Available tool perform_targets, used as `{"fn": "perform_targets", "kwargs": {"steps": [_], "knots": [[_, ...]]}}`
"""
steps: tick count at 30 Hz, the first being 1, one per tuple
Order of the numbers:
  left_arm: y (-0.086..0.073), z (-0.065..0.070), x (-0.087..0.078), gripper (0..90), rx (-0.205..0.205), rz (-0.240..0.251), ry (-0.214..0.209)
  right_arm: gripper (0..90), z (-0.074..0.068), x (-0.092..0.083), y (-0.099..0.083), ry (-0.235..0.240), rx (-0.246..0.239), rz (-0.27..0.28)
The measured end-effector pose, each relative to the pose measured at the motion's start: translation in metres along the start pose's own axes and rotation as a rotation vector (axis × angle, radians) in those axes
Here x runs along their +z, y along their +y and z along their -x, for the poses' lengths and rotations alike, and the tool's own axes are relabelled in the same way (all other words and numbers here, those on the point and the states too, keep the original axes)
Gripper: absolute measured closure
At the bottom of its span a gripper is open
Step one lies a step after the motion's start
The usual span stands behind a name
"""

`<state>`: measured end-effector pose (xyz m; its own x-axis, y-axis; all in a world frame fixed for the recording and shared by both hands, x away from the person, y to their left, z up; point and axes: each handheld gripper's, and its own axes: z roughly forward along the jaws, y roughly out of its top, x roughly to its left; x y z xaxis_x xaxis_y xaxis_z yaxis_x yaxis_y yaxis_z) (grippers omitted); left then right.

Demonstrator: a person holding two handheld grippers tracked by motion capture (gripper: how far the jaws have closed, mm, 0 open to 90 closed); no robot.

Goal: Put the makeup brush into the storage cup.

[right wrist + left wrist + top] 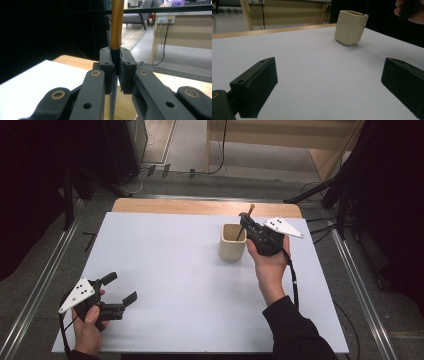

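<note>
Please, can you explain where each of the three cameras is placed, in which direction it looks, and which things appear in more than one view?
High view: above the near table edge, looking forward and down on the white table; both hands with left gripper and right gripper show.
Left gripper view: rides the left gripper, looking level across the table at the cream square-sided cup; its open jaws show.
Right gripper view: rides the right gripper, facing the room; jaws clamp a thin stick with a golden upper part.
Shared: cup and stick appear in the high view.
</note>
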<state>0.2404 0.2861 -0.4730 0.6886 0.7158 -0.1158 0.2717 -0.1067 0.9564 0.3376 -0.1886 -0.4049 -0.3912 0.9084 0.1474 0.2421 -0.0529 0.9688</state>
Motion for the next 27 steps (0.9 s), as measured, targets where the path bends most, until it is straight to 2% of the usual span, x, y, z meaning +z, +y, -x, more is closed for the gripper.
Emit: {"fn": "perform_targets", "kwargs": {"steps": [21, 27], "knots": [[-0.001, 0.0, 0.0, 1.2, 0.007, -0.007, 0.002, 84.3, 0.006, 0.018, -0.027, -0.03, -0.022, -0.098], [-0.001, 0.0, 0.0, 1.2, 0.01, -0.007, 0.0, 84.2, 0.01, 0.021, -0.039, -0.063, -0.01, -0.13]]}}
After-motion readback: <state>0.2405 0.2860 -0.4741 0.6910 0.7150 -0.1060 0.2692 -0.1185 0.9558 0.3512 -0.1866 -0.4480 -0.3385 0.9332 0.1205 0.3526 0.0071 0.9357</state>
